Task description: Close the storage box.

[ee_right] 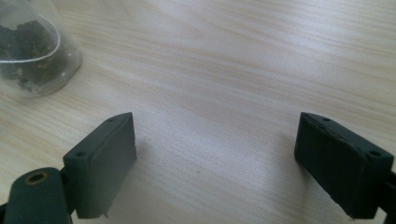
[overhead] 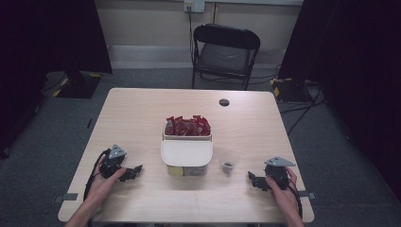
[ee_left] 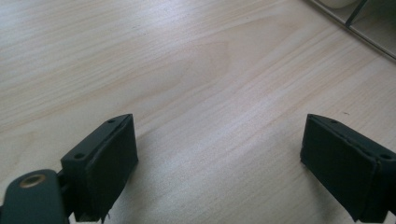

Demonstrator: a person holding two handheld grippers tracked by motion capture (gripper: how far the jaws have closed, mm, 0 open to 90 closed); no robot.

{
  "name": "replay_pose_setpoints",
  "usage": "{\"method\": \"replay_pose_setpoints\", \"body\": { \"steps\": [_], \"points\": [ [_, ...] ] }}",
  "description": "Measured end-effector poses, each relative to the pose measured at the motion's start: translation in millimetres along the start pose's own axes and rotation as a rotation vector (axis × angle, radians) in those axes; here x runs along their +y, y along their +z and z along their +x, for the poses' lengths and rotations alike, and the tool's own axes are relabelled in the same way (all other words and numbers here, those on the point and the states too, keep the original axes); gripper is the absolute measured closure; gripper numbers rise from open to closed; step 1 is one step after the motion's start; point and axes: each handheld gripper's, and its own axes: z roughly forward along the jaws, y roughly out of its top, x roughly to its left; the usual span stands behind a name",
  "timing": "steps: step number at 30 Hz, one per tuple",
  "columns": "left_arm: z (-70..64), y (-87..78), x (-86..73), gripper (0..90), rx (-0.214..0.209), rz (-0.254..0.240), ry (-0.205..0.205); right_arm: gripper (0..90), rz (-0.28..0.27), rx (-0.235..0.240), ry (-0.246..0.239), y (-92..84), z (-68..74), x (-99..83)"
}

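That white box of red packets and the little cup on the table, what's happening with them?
A person sits at a light wooden table with a black two-jaw gripper in each hand. Both the left gripper and the right gripper rest low on the table with jaws open, holding nothing. Between them stand a white divided box with red packets in its far compartment, and a small clear plastic cup with something dark in the bottom. Neither is being touched.
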Motion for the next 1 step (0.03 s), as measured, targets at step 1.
{"method": "replay_pose_setpoints", "body": {
  "steps": [1],
  "points": [
    [-0.4,0.2,-0.1,9.9,-0.002,-0.001,-0.006,12.4,0.001,0.001,0.001,0.0,0.1,0.0]
  ]
}}
